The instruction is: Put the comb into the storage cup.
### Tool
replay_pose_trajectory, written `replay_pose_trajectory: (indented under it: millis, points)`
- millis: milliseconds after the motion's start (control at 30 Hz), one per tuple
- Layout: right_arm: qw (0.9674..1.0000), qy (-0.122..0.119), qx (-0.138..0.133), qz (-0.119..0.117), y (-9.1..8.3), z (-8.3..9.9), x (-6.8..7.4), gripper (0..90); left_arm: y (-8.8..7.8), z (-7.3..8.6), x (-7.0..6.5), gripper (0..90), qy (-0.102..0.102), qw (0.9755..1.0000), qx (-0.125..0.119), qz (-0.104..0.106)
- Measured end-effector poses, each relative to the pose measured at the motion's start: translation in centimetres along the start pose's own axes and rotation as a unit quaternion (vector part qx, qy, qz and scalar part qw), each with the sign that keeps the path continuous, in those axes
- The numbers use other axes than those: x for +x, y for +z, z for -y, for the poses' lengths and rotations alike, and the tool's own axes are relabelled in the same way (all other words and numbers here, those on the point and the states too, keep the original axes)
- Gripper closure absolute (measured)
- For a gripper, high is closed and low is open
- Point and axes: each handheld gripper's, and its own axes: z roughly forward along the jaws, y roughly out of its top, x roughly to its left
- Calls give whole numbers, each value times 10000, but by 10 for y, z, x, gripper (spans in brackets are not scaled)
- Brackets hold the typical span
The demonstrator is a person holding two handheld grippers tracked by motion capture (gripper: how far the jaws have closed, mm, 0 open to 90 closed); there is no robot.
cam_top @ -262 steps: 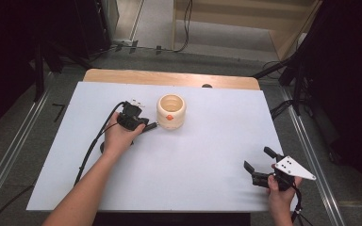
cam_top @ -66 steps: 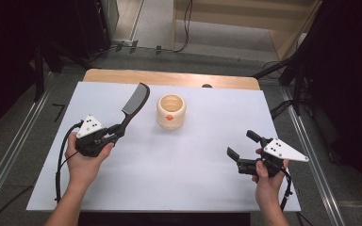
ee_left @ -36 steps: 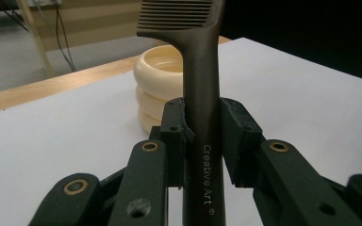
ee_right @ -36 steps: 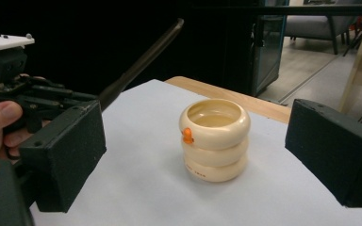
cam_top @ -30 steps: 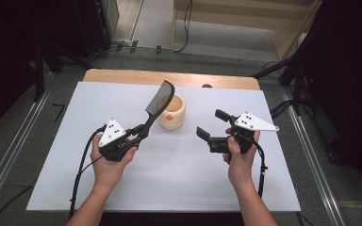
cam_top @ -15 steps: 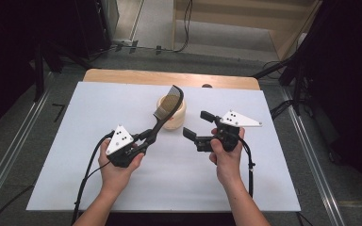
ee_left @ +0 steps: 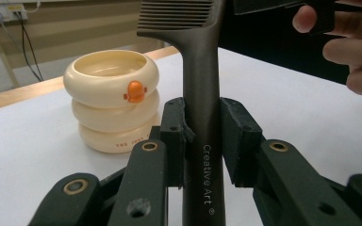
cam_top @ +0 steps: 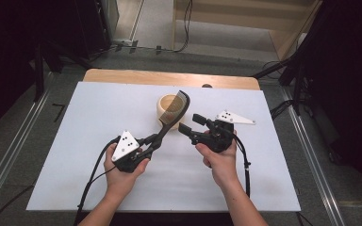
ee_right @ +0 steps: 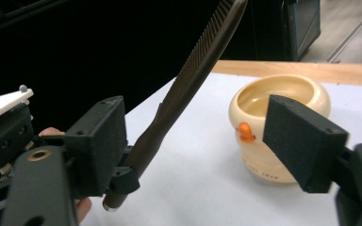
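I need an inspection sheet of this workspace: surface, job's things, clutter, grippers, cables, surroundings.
Surface: white table top, wooden strip at the far edge.
Job's things: dark comb, handle clamped, teeth up; cream ringed cup standing upright behind it.
Clutter: nothing seen.
Grippers: left gripper shut on the comb handle; right gripper open, jaws have just been closing, nothing pressed between them.
Cables: black cable trailing from each gripper.
Surroundings: dark floor, metal rails.

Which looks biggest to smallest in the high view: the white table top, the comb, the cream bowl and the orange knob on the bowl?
1. White table top
2. Comb, longer than the bowl is wide, though it is held above the table, nearer the camera
3. Cream bowl
4. Orange knob: too small to make out here
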Motion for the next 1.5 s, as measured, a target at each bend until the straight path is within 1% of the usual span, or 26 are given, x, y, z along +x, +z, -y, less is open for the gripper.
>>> replay_pose_trajectory:
  millis: [33,133,200,267,333,433,500,567,600,633,733,833,933,967,1033,1067,1100,1133,1167,1200,1233,1267,1333,1367,1433,1500]
  points:
    - [10000,76,19,3,1,1,0,239,1,1,-2,725,15,10000,8,13]
    - [9997,201,61,-132,3,3,-1,309,3,2,-6,725,70,10000,32,41]
    - [9994,287,94,-149,4,5,-1,343,4,3,-9,724,70,9999,15,75]
    - [9990,357,96,-242,6,7,-3,390,5,3,-11,724,95,9999,-9,92]
    - [9989,375,97,-248,6,8,-3,433,6,4,-14,724,129,9998,-18,118]
    - [9994,279,103,-153,6,11,-3,495,7,5,-19,724,204,9997,-44,146]
    - [9992,336,111,-212,7,12,-4,514,7,6,-22,724,314,9994,-70,101]
    - [9990,379,119,-196,7,13,-5,540,8,7,-23,724,322,9994,-93,100]
    - [9981,532,141,-270,7,14,-6,564,8,7,-24,724,320,9994,-101,107]
    - [9981,532,141,-270,7,14,-6,564,8,7,-24,724,338,9993,-104,91]
    - [9953,833,124,-472,6,14,-7,588,9,9,-26,724,345,9993,-87,115]
    - [9942,916,133,-542,4,13,-7,625,11,11,-29,724,374,9991,-97,156]
    - [9948,884,113,-497,4,14,-7,664,12,12,-32,724,416,9989,-129,184]
    - [9940,950,145,-514,4,14,-7,692,12,12,-33,724,444,9988,-113,193]
    - [9940,962,149,-503,3,14,-7,733,13,13,-34,723,446,9987,-127,191]
    - [9944,941,120,-471,3,15,-7,772,13,13,-34,723,451,9987,-148,183]
    - [9941,970,100,-471,2,16,-8,783,14,13,-34,723,458,9987,-146,188]
    - [9928,1043,91,-577,2,16,-9,802,15,13,-34,722,439,9988,-94,198]
    - [9908,1120,77,-752,3,16,-10,814,17,14,-33,720,373,9989,-54,268]
    - [9906,1104,84,-798,3,16,-9,815,17,14,-32,716,309,9990,-52,310]
    - [9932,908,85,-728,3,16,-6,816,17,14,-31,618,254,9992,-65,311]
    - [9932,908,85,-728,3,16,-6,816,17,14,-30,618,231,9993,-73,279]
    - [9940,789,49,-751,2,15,-5,817,16,14,-26,498,136,9995,-76,287]
    - [9946,730,33,-736,1,15,-4,817,15,14,-25,437,97,9996,-75,247]
    - [9950,675,-9,-738,0,14,-2,817,12,14,-20,295,-73,9997,-81,202]
    - [9959,576,-34,-691,-1,13,-1,817,10,14,-14,204,-207,9996,-60,173]
